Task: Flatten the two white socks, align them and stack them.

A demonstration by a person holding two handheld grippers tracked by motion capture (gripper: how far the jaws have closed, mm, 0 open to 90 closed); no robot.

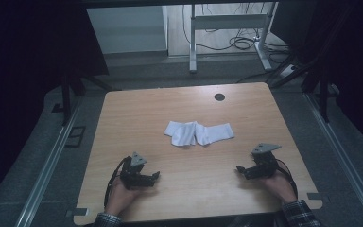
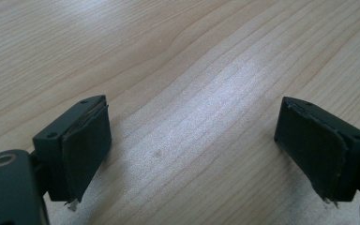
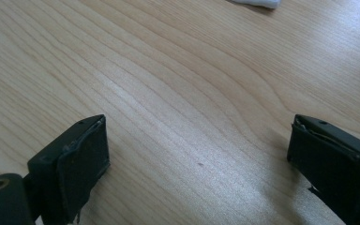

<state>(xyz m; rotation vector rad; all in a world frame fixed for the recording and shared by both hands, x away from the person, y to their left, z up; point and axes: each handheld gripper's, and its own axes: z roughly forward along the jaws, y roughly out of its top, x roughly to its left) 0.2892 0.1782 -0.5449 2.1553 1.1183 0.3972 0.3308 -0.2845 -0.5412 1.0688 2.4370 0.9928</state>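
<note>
Two white socks [image 1: 198, 133] lie crumpled and overlapping near the middle of the wooden table [image 1: 137, 109]. My left gripper [image 1: 155, 176] rests low at the front left, pointing right, with its jaws wide open over bare wood [image 2: 192, 136]. At the front right my right gripper [image 1: 240, 169] points left, also open with nothing between its pads [image 3: 199, 154]. A corner of a white sock [image 3: 258, 3] peeks in at the top edge of the right gripper view. Both grippers are well short of the socks.
A dark round grommet hole [image 1: 220, 97] sits near the table's far edge. Beyond the table stand a white desk frame [image 1: 227, 28] and loose cables on the floor. Metal rails [image 1: 47, 161] run along both sides of the table.
</note>
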